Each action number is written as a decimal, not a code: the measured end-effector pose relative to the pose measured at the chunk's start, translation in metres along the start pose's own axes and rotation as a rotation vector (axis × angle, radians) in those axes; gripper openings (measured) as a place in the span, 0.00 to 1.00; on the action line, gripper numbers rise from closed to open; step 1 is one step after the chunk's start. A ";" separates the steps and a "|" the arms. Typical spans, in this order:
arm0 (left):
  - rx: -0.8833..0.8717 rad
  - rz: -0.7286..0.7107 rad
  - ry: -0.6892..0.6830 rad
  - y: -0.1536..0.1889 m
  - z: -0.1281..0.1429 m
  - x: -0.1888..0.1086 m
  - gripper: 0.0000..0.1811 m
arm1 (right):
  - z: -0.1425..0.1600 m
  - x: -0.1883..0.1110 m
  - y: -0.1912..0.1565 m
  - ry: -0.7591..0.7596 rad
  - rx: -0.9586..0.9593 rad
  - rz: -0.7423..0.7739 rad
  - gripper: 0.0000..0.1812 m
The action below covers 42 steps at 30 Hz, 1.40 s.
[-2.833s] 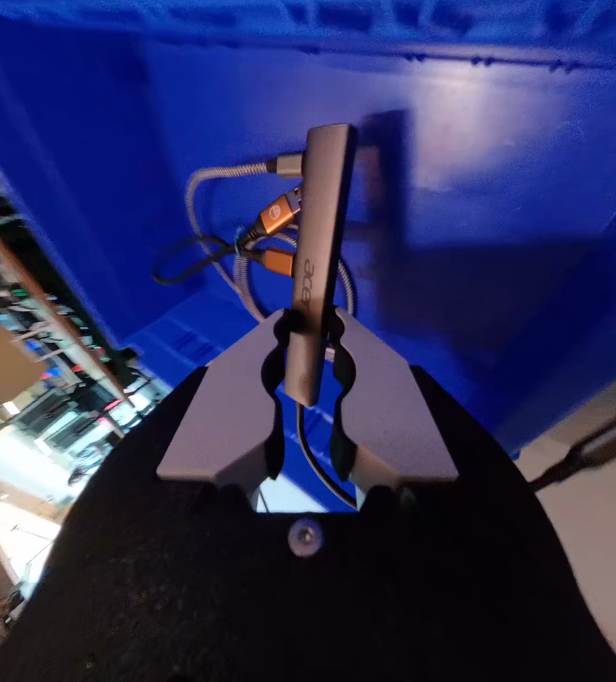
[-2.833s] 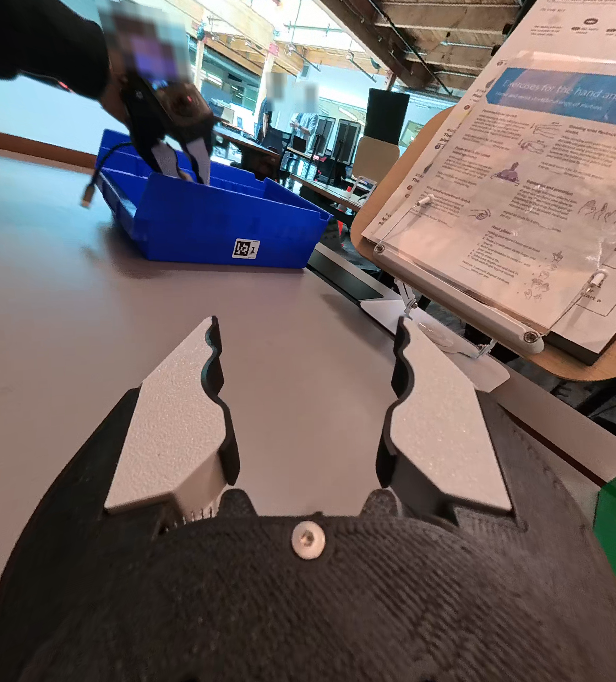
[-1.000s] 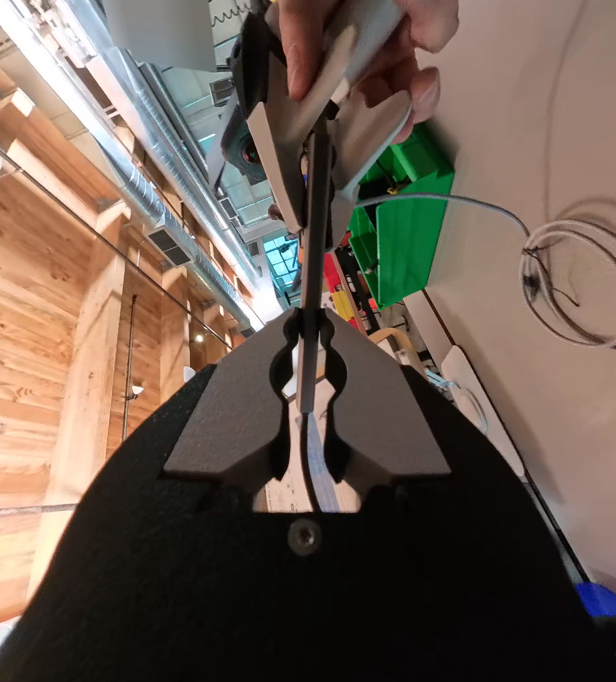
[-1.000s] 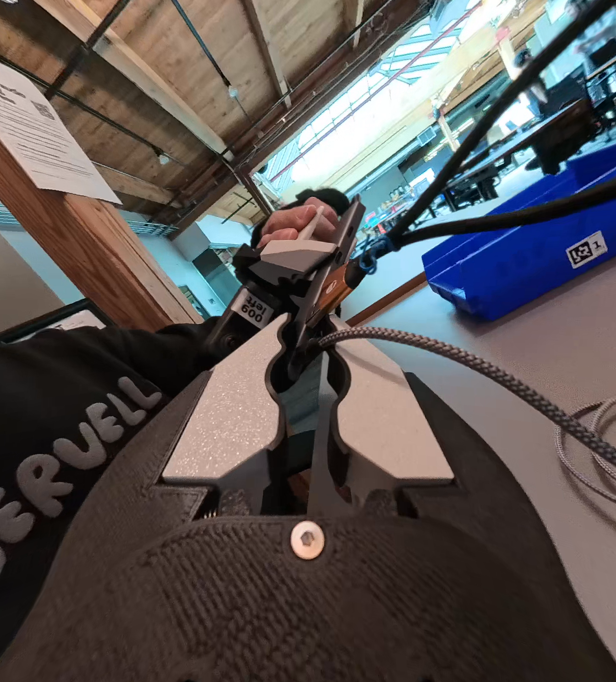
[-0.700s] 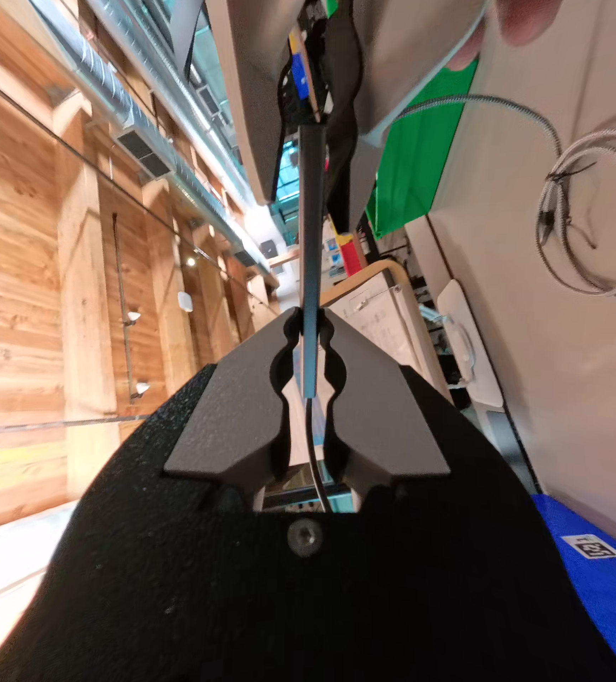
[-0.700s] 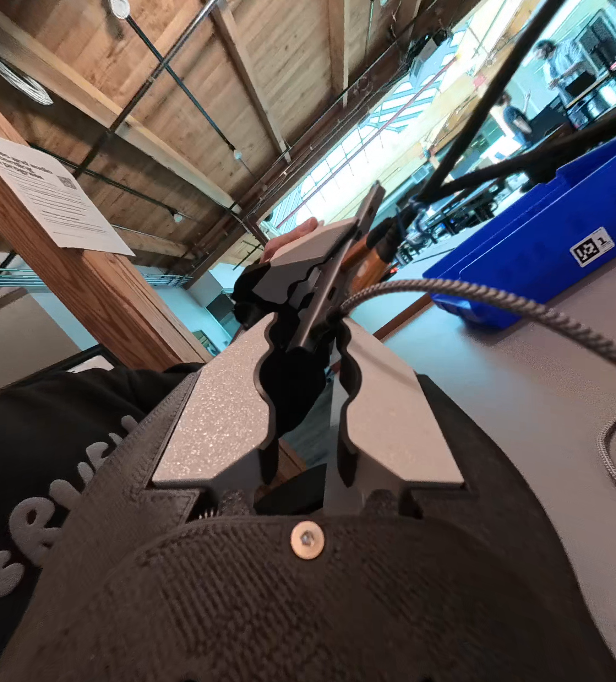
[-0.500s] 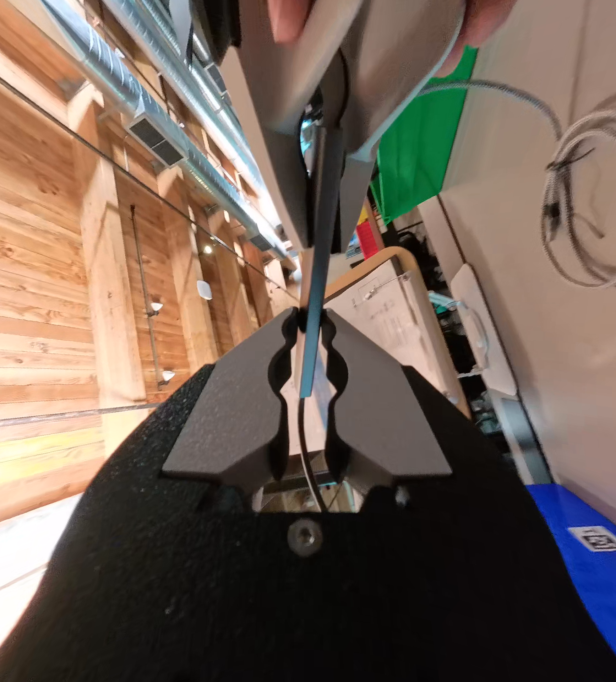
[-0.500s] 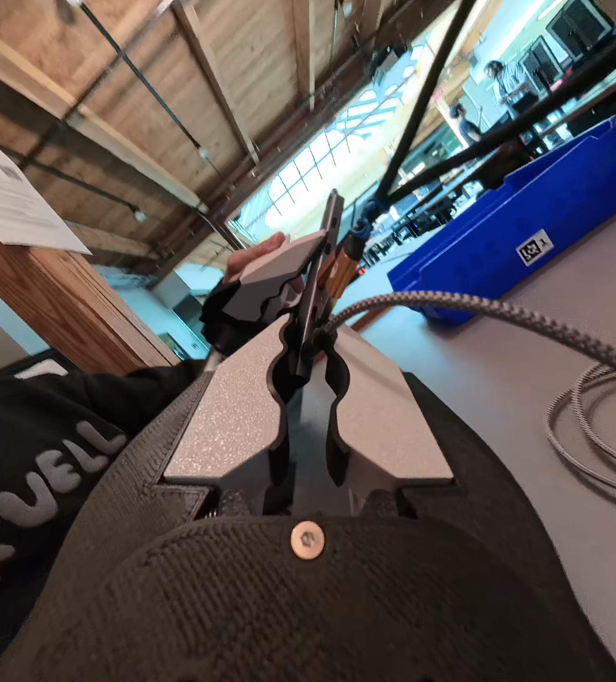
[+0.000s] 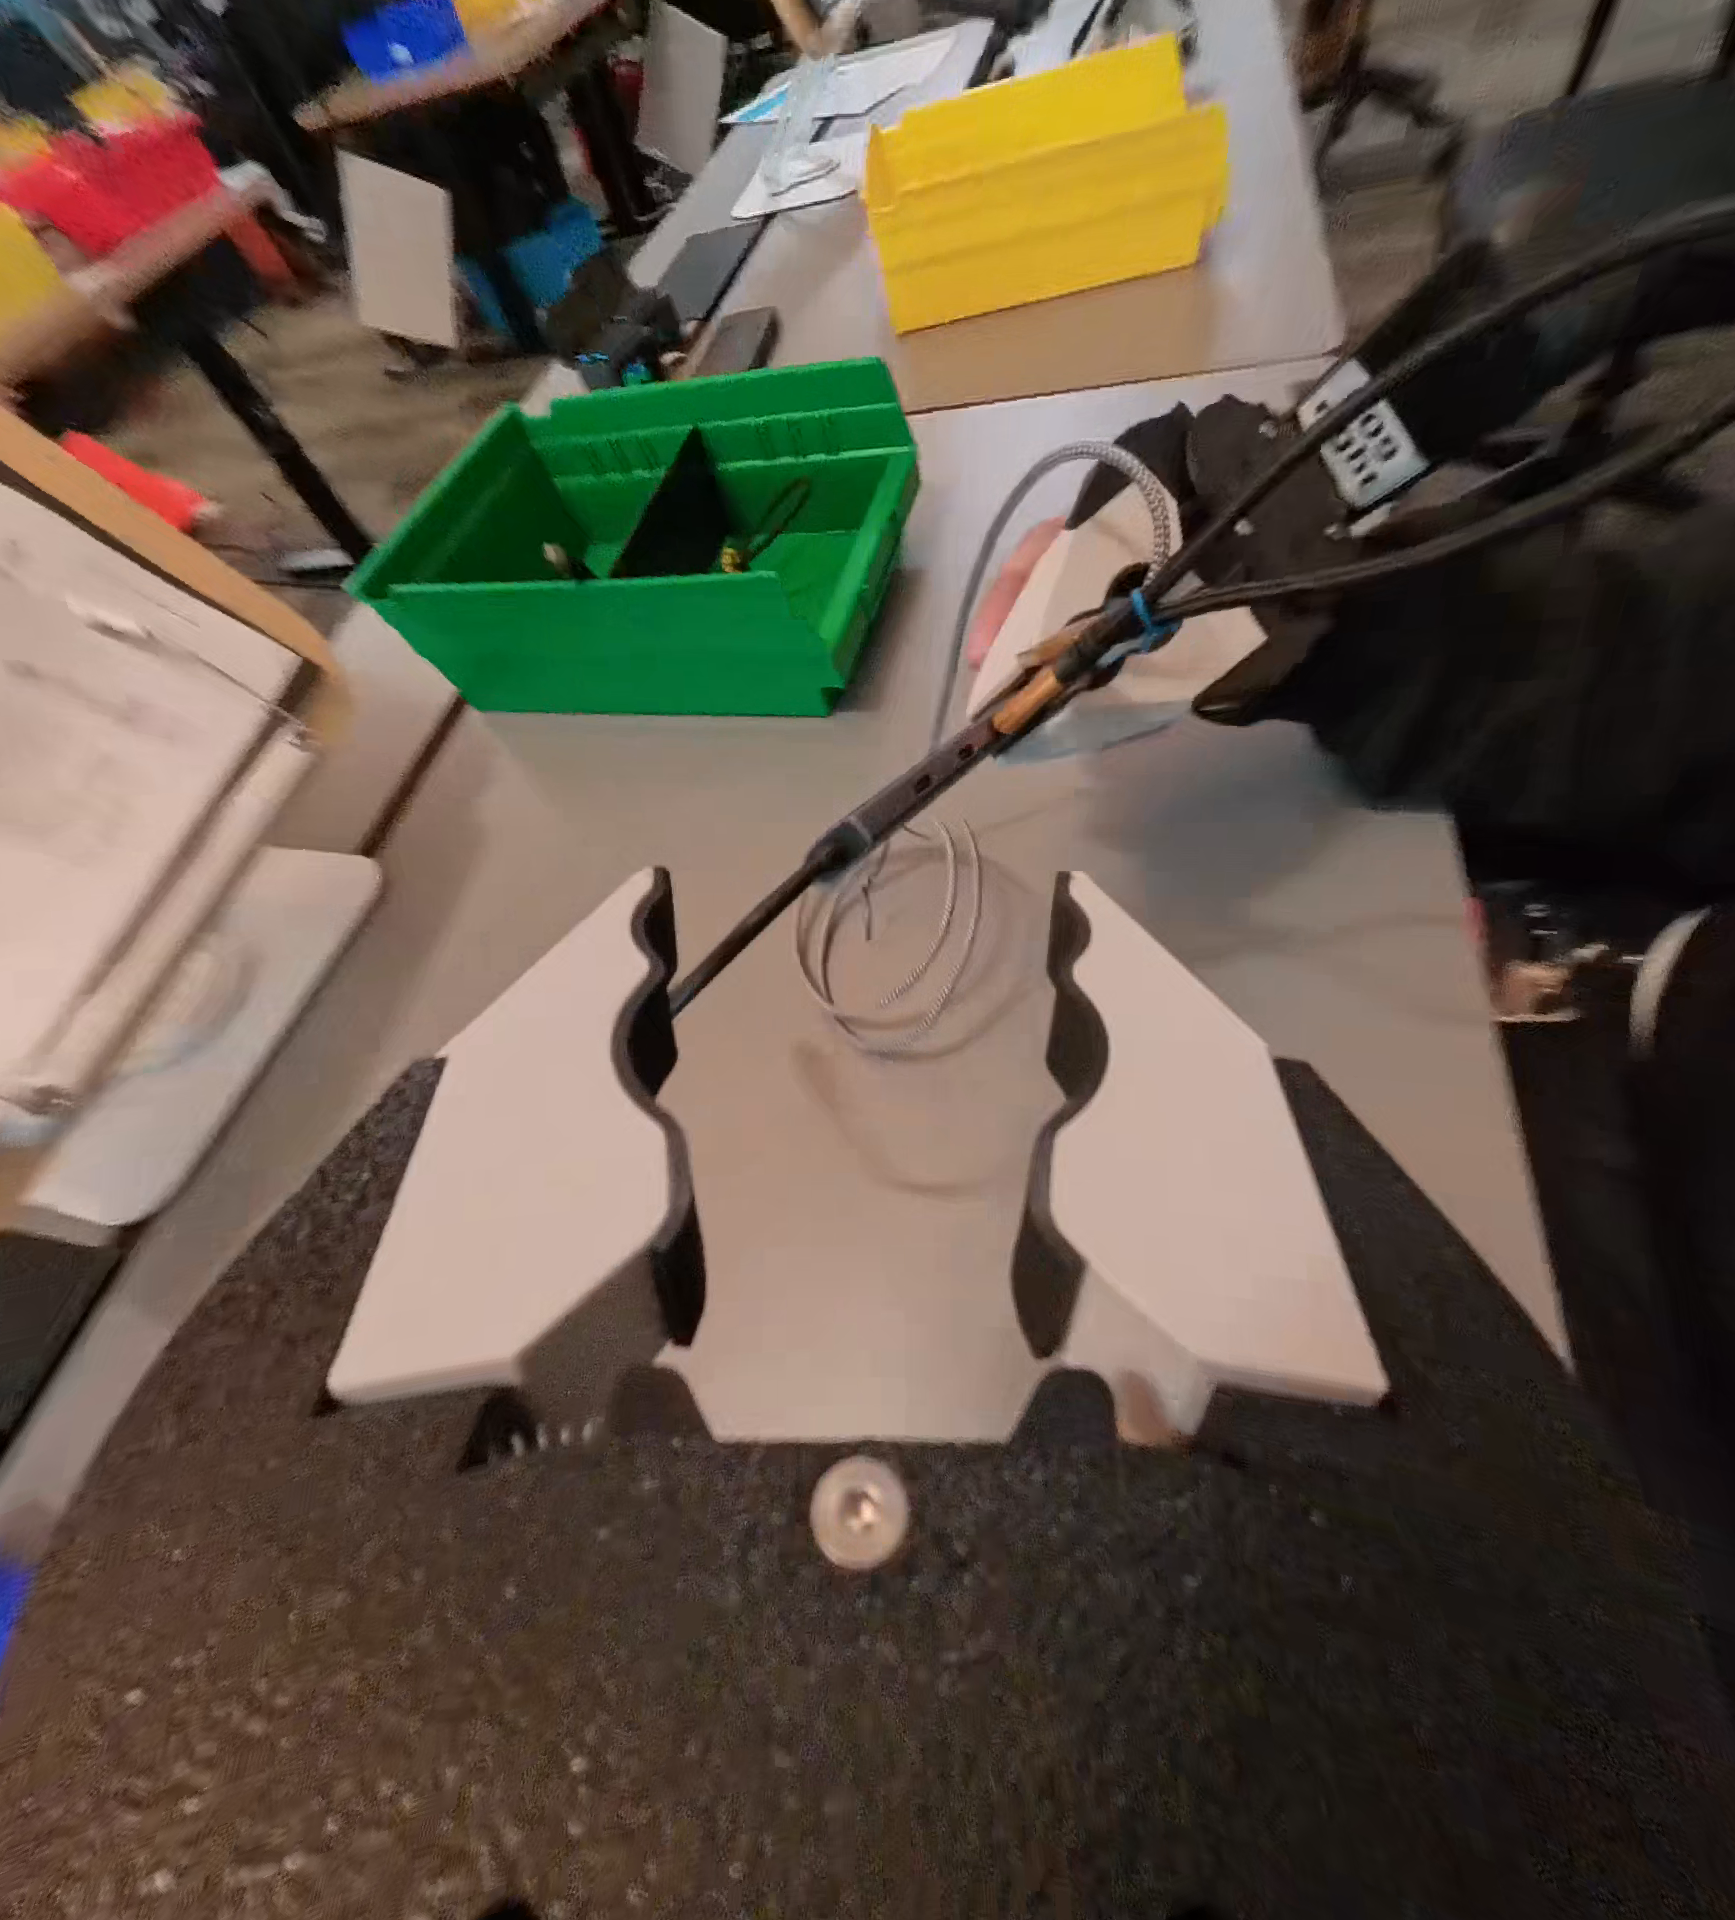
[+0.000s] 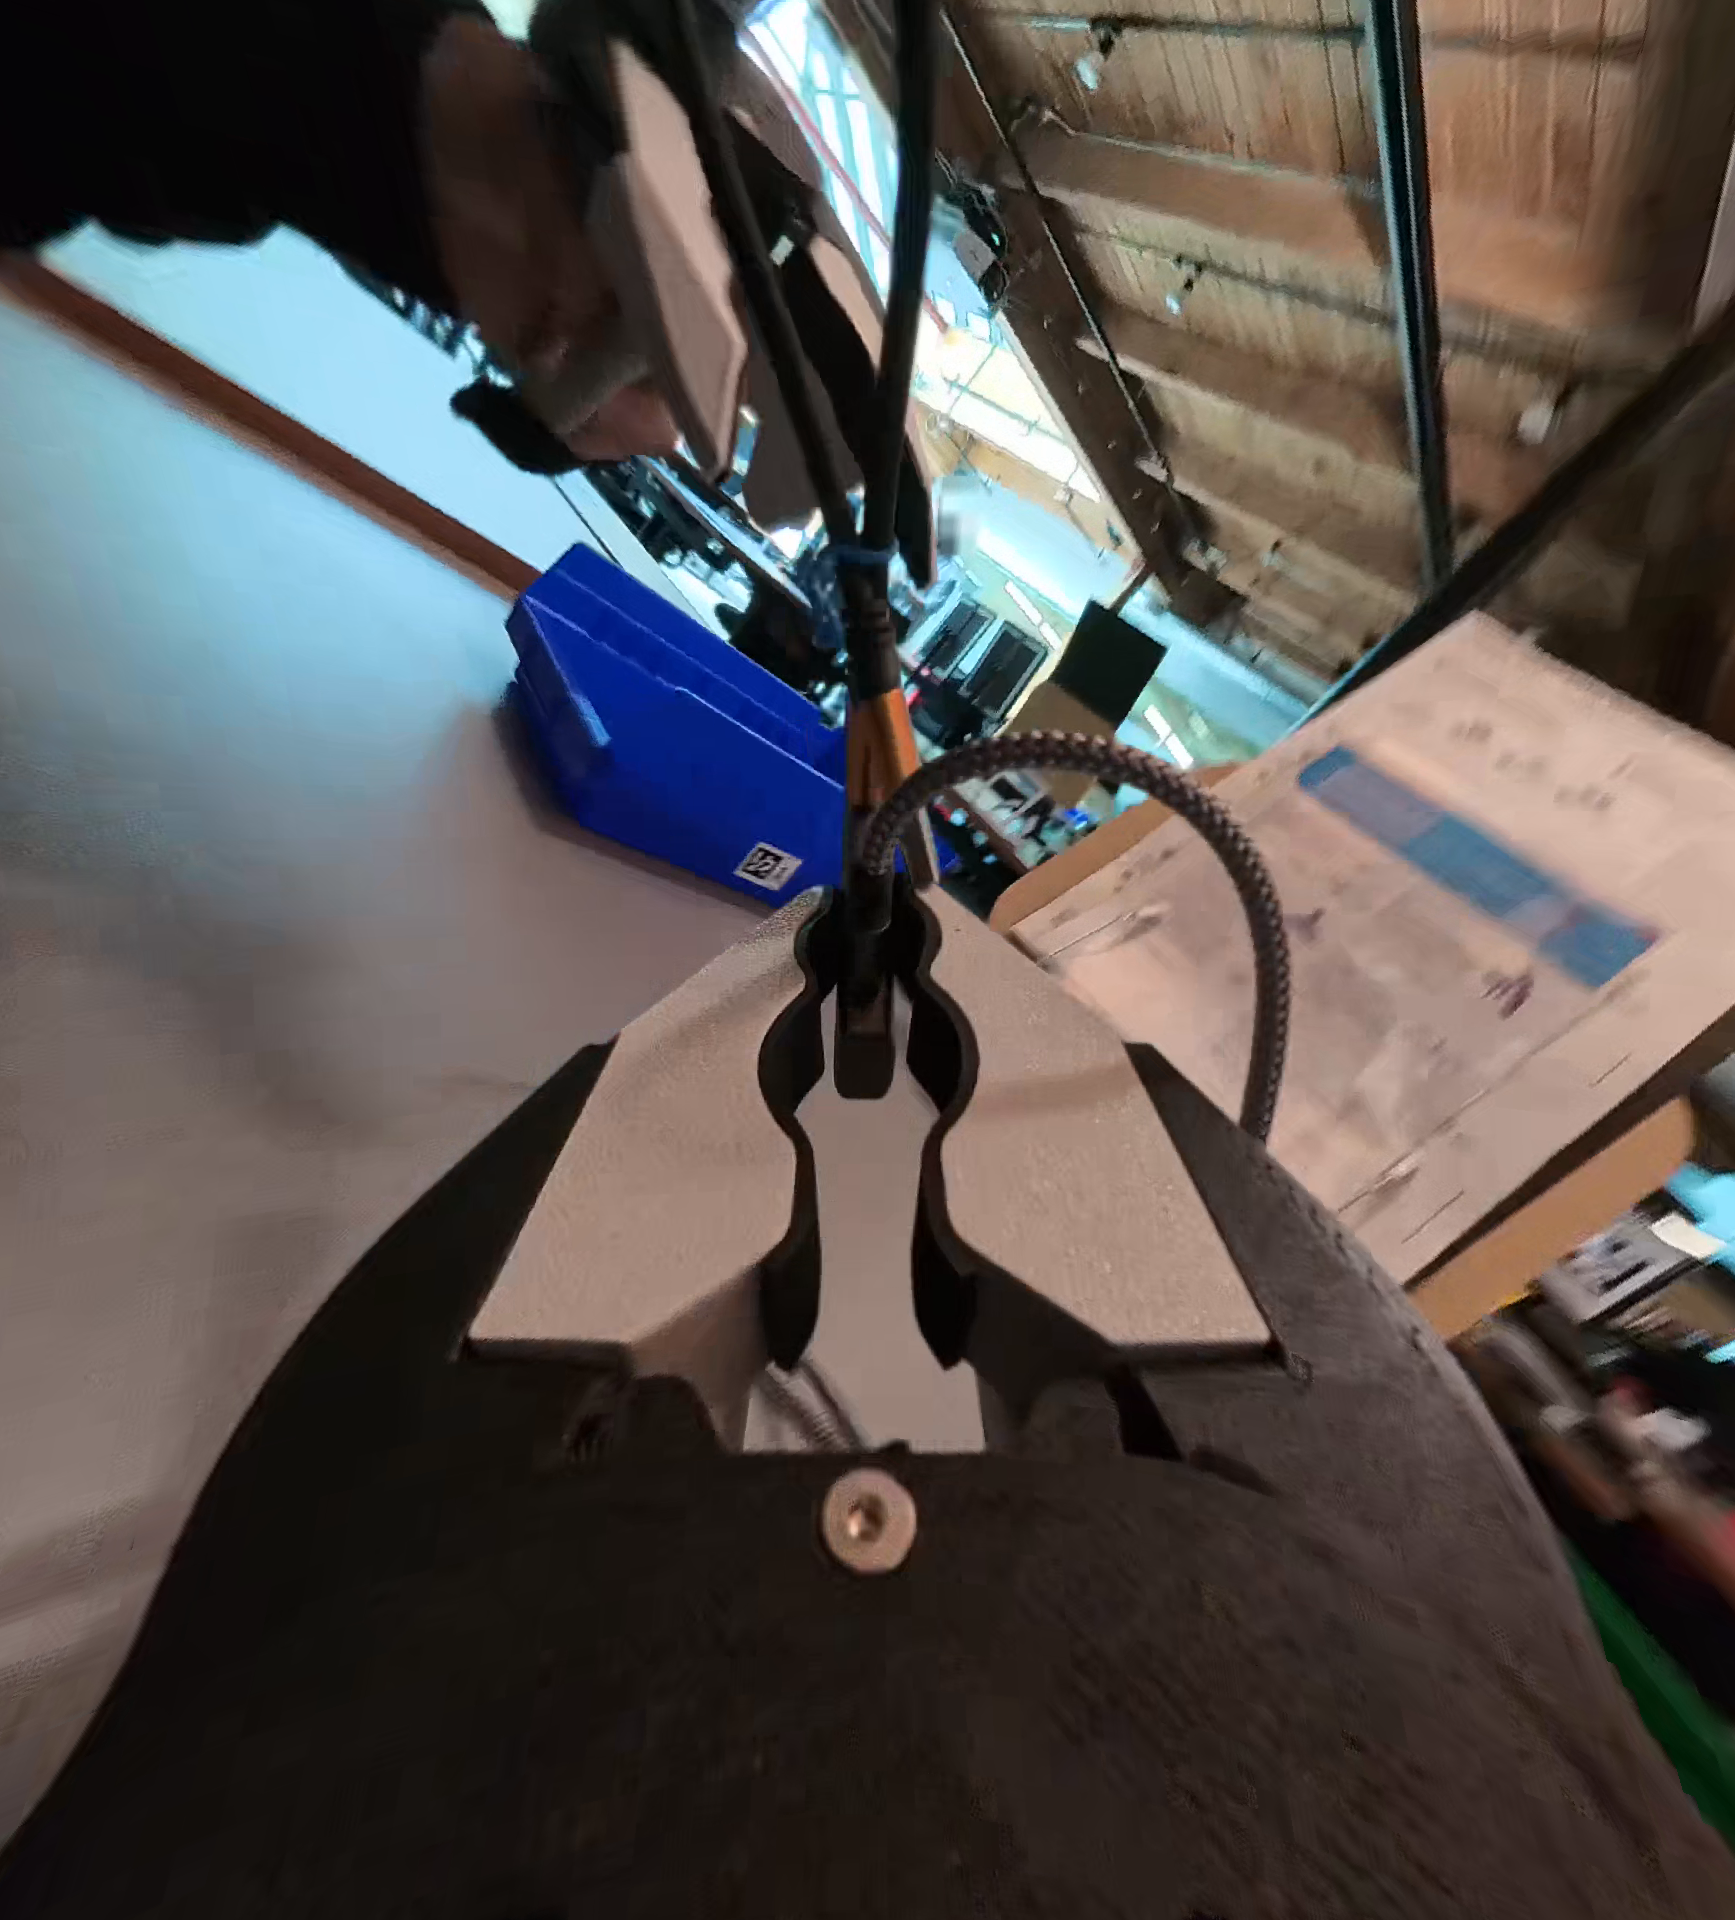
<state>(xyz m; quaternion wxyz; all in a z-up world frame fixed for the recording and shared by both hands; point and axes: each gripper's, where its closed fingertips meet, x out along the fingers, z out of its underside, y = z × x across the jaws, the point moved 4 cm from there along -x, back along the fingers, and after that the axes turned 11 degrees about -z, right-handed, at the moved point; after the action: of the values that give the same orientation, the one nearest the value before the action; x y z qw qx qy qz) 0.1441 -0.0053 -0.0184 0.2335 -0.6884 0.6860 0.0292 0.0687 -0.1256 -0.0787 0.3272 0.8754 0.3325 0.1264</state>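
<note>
My right gripper (image 10: 863, 914) is shut on the end of a slim dark USB hub (image 10: 861, 1023) and holds it above the table. Orange plugs (image 10: 882, 748), black cables and a grey braided cable (image 10: 1227, 831) leave the hub. In the left wrist view the hub (image 9: 920, 790) slants in the air, held by the right gripper (image 9: 1060, 665). My left gripper (image 9: 858, 914) is open and empty just short of the hub. The hub's thin black lead (image 9: 738, 945) runs down to its left finger. The braided cable's coil (image 9: 894, 935) lies on the table below.
A green bin (image 9: 634, 634) stands on the grey table (image 9: 551, 790) beyond the coil, and a yellow bin (image 9: 1039, 177) on a farther table. A blue bin (image 10: 676, 748) sits at the table's other end. A document stand (image 10: 1414, 935) lines the table edge. A dark sleeve (image 9: 1569, 665) is at right. The tips of one gripper are about 9 cm away from the tips of the other.
My left gripper has opened, let go of the hub and drawn back from it. My right gripper has shut on the hub's other end and now holds it alone.
</note>
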 end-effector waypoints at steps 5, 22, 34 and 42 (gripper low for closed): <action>-0.095 0.165 0.015 0.006 0.010 -0.010 0.42 | -0.004 0.008 -0.012 -0.178 -0.454 0.017 0.04; 0.041 0.201 -0.051 0.024 0.041 0.022 0.34 | -0.005 0.008 -0.040 -0.175 -0.791 0.106 0.04; -0.037 0.355 0.006 0.058 0.048 0.040 0.20 | -0.007 0.010 -0.043 -0.145 -0.791 0.121 0.04; -0.067 0.258 0.085 0.058 0.050 0.044 0.12 | 0.002 0.012 -0.043 -0.158 -0.735 0.097 0.04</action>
<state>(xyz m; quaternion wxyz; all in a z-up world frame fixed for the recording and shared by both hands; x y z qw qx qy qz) 0.1052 -0.0248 -0.0953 0.1754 -0.6027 0.7767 0.0526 0.0570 -0.0946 -0.1082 0.6377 0.7214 0.1968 0.1847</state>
